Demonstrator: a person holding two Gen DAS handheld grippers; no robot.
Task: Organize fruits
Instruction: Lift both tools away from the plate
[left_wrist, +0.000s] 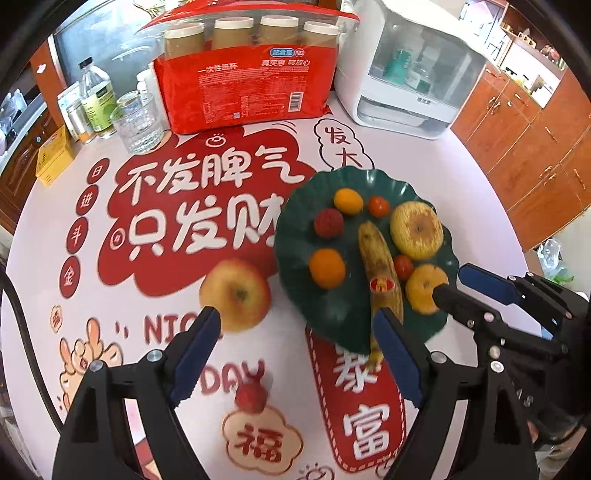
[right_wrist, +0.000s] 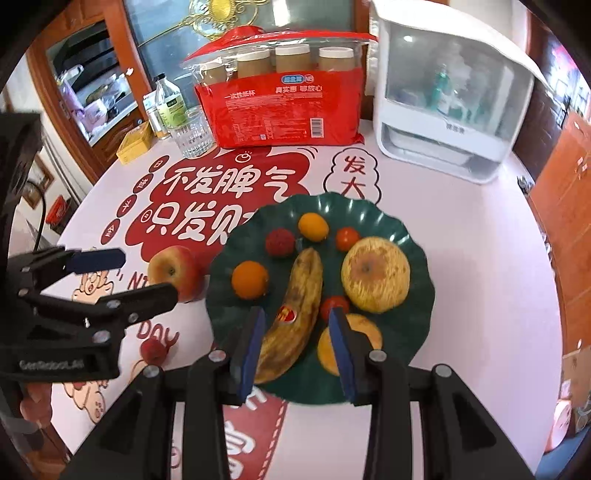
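Observation:
A dark green scalloped plate (left_wrist: 295, 229) (right_wrist: 413, 339) holds a spotted banana (left_wrist: 376, 258) (right_wrist: 299, 295), a large yellow apple (left_wrist: 417, 229) (right_wrist: 375, 273), oranges, small tomatoes and a red lychee (left_wrist: 328, 222) (right_wrist: 279, 241). A red-yellow apple (left_wrist: 236, 293) (right_wrist: 175, 271) lies on the table left of the plate. A second lychee (left_wrist: 251, 398) (right_wrist: 153, 350) lies nearer. My left gripper (left_wrist: 299, 330) (right_wrist: 147, 273) is open, its left finger by the apple. My right gripper (right_wrist: 297, 326) (left_wrist: 452, 282) is open, straddling the banana's near end.
A red pack of paper cups (left_wrist: 243, 74) (right_wrist: 284, 103), a glass tumbler (left_wrist: 138, 122) (right_wrist: 192, 134), bottles and a yellow box (left_wrist: 53, 155) stand at the back left. A white appliance (left_wrist: 410, 70) (right_wrist: 454, 96) stands at the back right. Wooden cabinets are beyond the table.

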